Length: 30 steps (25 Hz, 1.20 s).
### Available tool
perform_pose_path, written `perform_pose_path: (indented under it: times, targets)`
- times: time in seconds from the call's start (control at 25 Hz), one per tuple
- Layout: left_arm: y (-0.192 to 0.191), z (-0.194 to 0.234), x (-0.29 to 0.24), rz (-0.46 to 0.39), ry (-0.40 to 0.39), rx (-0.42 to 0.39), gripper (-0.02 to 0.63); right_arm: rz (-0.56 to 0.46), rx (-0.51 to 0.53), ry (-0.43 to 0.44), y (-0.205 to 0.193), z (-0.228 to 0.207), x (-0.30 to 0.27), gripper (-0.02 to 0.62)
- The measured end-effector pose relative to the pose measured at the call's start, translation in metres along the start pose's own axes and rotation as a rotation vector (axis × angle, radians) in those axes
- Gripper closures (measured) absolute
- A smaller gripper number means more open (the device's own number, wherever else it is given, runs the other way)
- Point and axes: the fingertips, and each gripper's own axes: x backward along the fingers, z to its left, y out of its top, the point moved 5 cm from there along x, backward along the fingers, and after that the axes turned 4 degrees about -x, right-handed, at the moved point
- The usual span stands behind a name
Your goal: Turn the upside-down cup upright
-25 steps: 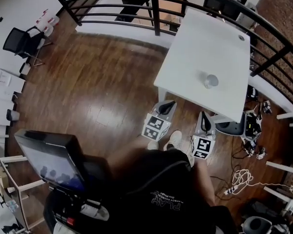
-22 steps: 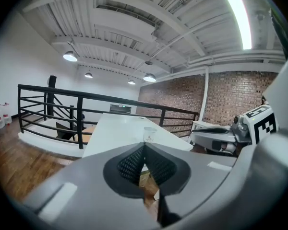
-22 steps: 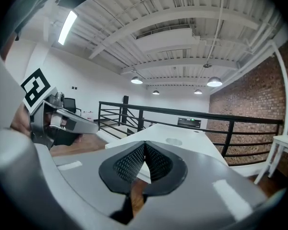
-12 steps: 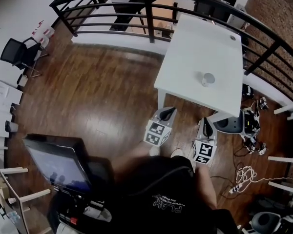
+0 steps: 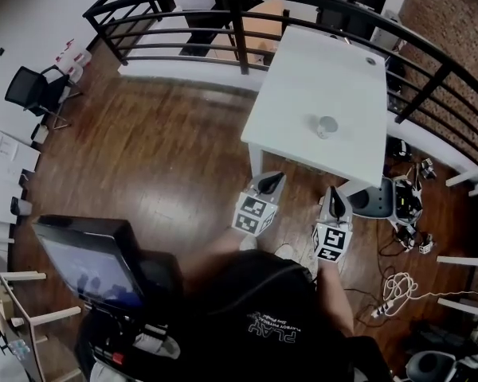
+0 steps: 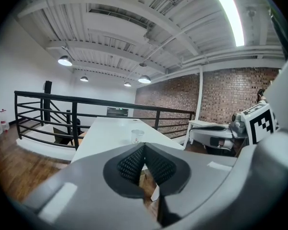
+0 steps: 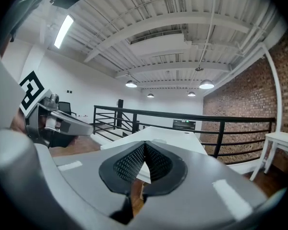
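Surface (image 5: 334, 62) and cup (image 5: 327, 125) lie further left in the head view than a second earlier. White surface beside a black railing (image 5: 240, 38), on a wooden floor (image 5: 159, 150); brick wall (image 6: 230, 90) beyond. Cup stands alone on the surface's near half, well apart from both grippers. Left gripper (image 5: 271, 183) and right gripper (image 5: 334, 201): jaws clenched, nothing between them, held off the near edge.

Head view looks steeply down from above; both gripper views face the shared white table (image 5: 303, 66).
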Motion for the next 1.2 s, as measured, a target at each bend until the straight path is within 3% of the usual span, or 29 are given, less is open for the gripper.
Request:
perform_pose_path:
  times: [0.36,1.2]
  targets:
    - [0.022,0.004,-0.005,-0.016,0.017,-0.025,0.609,-0.013,0.032,0.014,0.014,0.001,-0.01,0.583]
    - [0.022,0.015,-0.003,-0.024,0.059,-0.01,0.609,-0.01,0.057,0.051,0.017,0.006,-0.023,0.581]
